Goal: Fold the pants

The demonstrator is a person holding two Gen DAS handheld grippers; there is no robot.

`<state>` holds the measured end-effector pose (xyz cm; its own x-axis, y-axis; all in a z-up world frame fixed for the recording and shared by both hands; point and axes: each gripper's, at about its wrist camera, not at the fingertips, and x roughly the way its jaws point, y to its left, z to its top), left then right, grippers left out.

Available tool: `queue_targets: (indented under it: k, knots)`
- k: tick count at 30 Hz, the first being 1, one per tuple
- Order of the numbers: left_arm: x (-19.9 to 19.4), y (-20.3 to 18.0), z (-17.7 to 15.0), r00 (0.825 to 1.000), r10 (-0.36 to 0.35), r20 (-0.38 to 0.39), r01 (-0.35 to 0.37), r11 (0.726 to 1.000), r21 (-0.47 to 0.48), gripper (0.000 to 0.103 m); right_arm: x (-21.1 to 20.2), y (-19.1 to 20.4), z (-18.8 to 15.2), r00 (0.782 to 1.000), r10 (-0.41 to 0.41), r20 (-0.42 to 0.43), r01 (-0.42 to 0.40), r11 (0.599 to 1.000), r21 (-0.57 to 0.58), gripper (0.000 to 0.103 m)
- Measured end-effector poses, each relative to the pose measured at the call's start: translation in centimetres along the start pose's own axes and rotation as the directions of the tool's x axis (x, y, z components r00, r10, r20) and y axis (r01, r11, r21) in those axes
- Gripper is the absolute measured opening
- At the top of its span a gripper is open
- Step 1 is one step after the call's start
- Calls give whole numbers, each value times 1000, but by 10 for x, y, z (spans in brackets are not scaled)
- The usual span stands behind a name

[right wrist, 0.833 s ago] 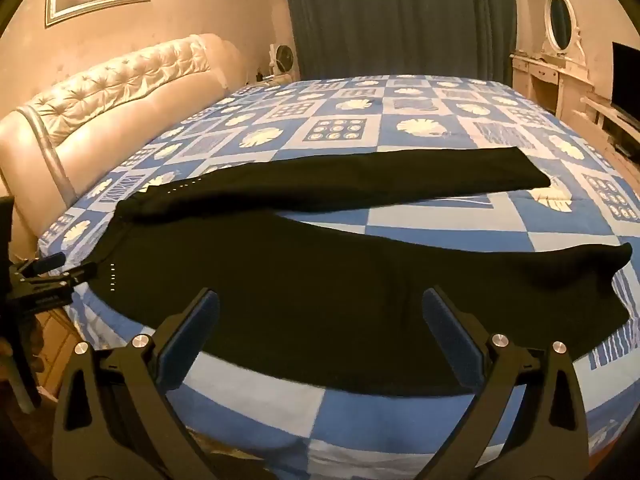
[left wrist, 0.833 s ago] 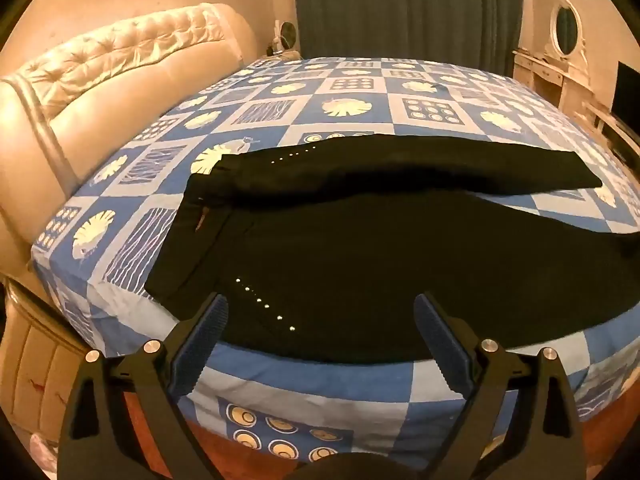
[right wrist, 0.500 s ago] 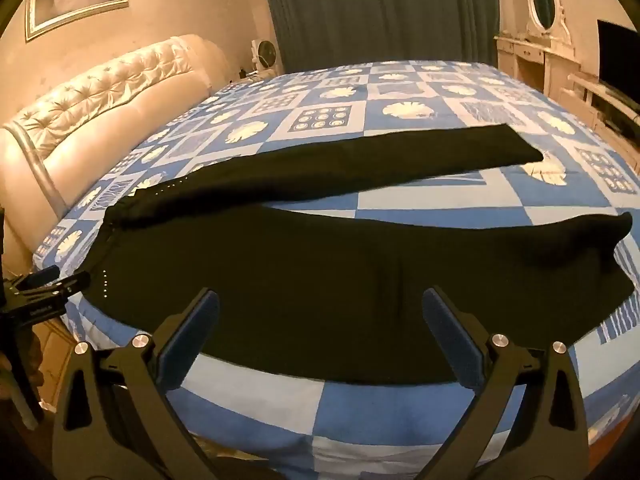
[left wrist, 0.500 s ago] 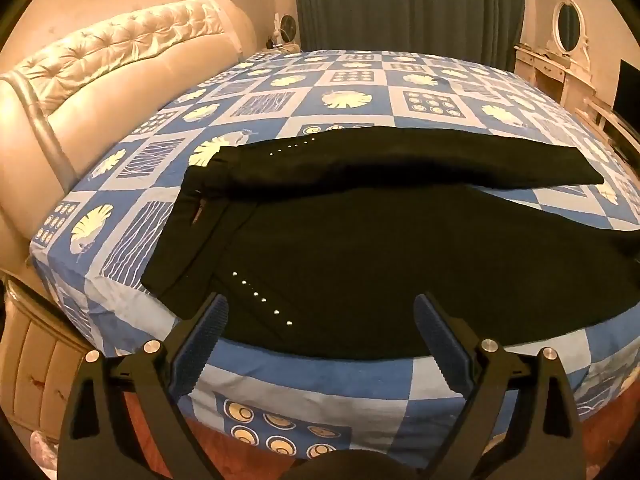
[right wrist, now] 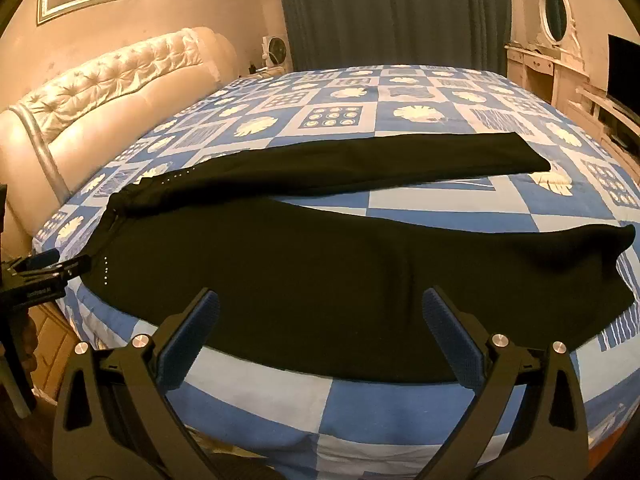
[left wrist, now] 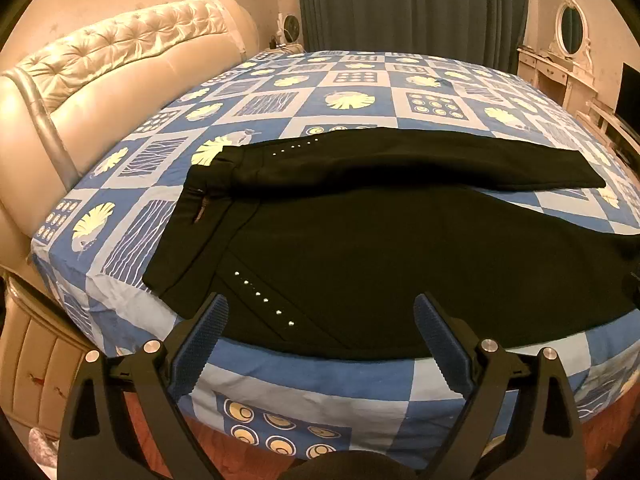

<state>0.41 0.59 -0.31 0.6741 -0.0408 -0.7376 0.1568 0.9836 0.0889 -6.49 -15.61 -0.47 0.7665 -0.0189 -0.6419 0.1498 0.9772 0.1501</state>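
Black pants (left wrist: 392,256) lie spread flat on the bed, waistband to the left, both legs running right and parted in a V. Small white studs line each hip. My left gripper (left wrist: 320,304) hovers open over the near edge of the pants by the hip, nothing between its blue pads. In the right wrist view the same pants (right wrist: 320,272) stretch across the bed, and my right gripper (right wrist: 318,300) stands open above the near leg's edge, empty. The left gripper (right wrist: 60,266) shows at that view's left edge, beside the waistband.
The bed (left wrist: 360,92) has a blue and white patchwork cover, and a tufted cream headboard (left wrist: 120,64) stands on the left. Dark curtains (left wrist: 412,4) hang behind. A dresser with an oval mirror (right wrist: 556,12) and a screen stand at the right.
Both views have shifted a little: the left gripper has drawn slightly closer to the hip of the pants, the right view has swung slightly right. Both jaws stay wide.
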Motion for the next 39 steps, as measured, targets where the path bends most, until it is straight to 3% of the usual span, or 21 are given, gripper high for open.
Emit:
queue_targets:
  k: [39]
  knots:
    - [4, 3, -3, 1000, 8, -7, -9, 1000, -13, 93, 10, 6, -6, 999, 5, -34, -6, 1000, -17, 101]
